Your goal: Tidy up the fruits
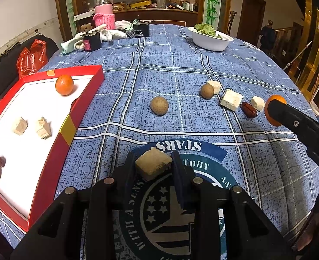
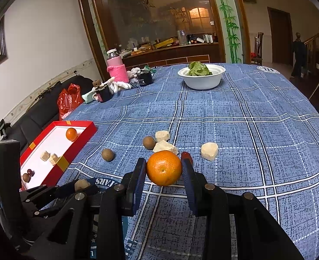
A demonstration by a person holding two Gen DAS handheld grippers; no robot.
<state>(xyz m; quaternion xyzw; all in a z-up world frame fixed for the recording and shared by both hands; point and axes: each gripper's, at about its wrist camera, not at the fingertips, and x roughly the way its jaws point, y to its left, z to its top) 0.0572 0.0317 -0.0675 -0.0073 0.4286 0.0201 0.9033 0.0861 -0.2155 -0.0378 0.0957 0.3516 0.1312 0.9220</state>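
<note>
Left tongs (image 1: pixel 154 165) are clamped on a tan cube chunk (image 1: pixel 153 163), held just above the worktop (image 1: pixel 181 69). Right tongs (image 2: pixel 164 171) are clamped on an orange (image 2: pixel 164 168), pads on its two sides, lifted clear of the cloth. The cube looks light and crumbly to me, so gentle pressure on flat faces. The orange is round and smooth-skinned, probably firm; gripping across its widest part seems safest or it'll squirt out. Beyond them, two brown round fruits, pale chunks and a red date still sit loose. The red tray (image 1: pixel 81 108) at left already holds another orange, two chunks and small fruits.
</note>
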